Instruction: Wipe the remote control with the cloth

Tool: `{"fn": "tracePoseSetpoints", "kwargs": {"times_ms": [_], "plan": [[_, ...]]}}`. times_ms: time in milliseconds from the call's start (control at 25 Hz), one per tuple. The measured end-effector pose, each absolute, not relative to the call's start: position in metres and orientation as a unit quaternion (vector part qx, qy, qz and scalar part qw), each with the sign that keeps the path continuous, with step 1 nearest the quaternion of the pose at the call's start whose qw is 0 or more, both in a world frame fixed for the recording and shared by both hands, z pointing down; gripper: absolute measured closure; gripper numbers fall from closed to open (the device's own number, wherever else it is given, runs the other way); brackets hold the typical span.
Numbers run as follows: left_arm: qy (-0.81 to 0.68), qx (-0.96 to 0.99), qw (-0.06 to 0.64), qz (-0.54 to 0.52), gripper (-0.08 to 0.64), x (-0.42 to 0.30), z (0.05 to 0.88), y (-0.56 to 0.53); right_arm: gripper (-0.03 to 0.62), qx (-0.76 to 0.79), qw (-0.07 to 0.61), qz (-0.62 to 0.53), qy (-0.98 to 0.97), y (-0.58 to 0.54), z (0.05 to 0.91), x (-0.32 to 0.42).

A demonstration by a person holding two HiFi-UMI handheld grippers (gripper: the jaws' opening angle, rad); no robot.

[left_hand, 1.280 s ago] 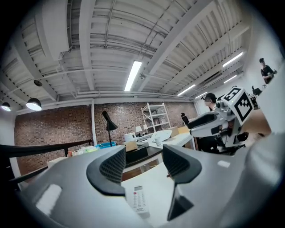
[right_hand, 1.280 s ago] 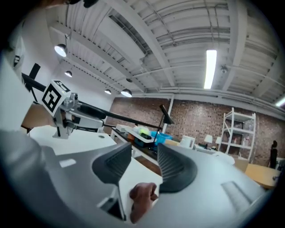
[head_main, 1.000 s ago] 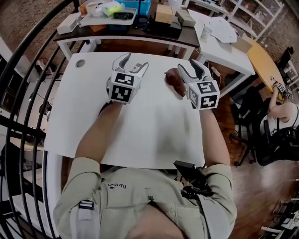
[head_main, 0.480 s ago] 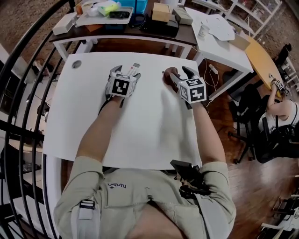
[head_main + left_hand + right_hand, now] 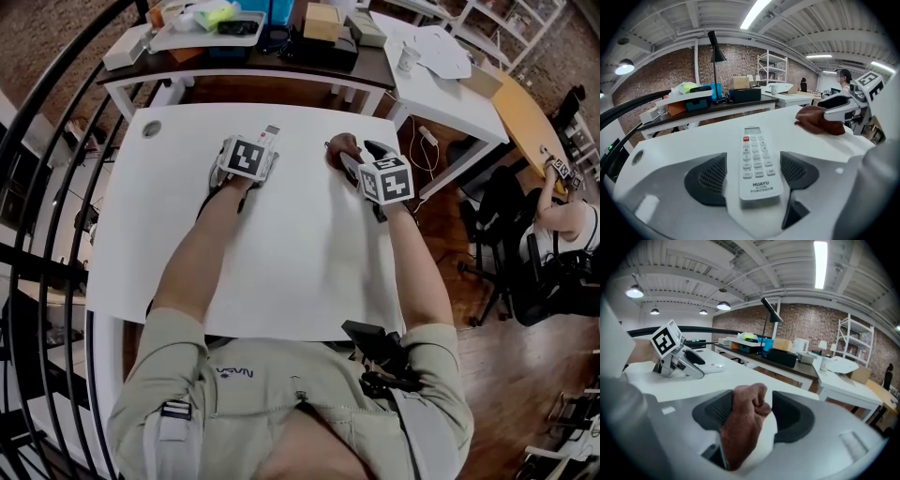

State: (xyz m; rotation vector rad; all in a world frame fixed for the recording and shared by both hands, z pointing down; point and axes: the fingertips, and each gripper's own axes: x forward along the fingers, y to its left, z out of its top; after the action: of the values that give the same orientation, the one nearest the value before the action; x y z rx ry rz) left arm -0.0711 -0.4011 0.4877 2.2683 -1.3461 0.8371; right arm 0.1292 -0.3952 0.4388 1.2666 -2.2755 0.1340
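Note:
A white remote control [image 5: 757, 161] lies flat on the white table [image 5: 281, 244], buttons up, between the jaws of my left gripper [image 5: 754, 171]. Those jaws are closing, with a gap still showing on both sides of the remote. In the head view the remote [image 5: 269, 134] pokes out beyond the left gripper [image 5: 255, 142]. A crumpled brown cloth [image 5: 743, 423] sits on the table between the jaws of my right gripper [image 5: 750, 413]. It leans on the left pad [image 5: 715, 411] and stands apart from the right one. The cloth [image 5: 339, 148] lies just left of the right gripper [image 5: 361, 157].
A dark desk [image 5: 281, 58] with a blue bin and boxes stands behind the table. A second white table [image 5: 441, 84] is at the back right. A black railing [image 5: 37, 187] curves along the left. A grommet hole [image 5: 151, 128] marks the table's far left corner.
Both grippers have come down from above the table to its surface. Their jaws have widened, and the remote and the cloth now rest on the table between them.

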Motion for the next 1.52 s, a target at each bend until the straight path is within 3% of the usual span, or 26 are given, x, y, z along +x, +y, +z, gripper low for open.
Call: {"fn": "tracePoseSetpoints", "kwargs": {"times_ms": [280,360,400,640,880,1520], "plan": [[-0.465,0.802,0.209,0.310,0.225,-0.078,0.490,-0.408,0.334,0.437,0.280,0.103,-0.849,-0.390,0.467,0.125],[-0.461,0.805,0.206,0.311,0.310,-0.077,0.488,-0.407,0.336,0.435,0.287,0.112,-0.846,-0.389,0.472,0.126],[-0.460,0.807,0.202,0.311,0.311,-0.076,0.488,-0.407,0.337,0.432,0.290,0.113,-0.846,-0.388,0.475,0.126],[-0.469,0.808,0.182,0.307,0.318,-0.073,0.488,-0.400,0.463,0.442,0.303,0.084,-0.841,-0.384,0.476,0.122],[-0.524,0.783,0.133,0.306,0.318,-0.097,0.479,-0.381,0.480,0.464,0.272,0.037,-0.843,-0.367,0.447,0.115],[-0.520,0.816,-0.202,0.151,0.318,-0.032,0.321,-0.223,0.482,0.499,0.125,-0.247,-0.821,-0.219,0.254,0.063]]}}
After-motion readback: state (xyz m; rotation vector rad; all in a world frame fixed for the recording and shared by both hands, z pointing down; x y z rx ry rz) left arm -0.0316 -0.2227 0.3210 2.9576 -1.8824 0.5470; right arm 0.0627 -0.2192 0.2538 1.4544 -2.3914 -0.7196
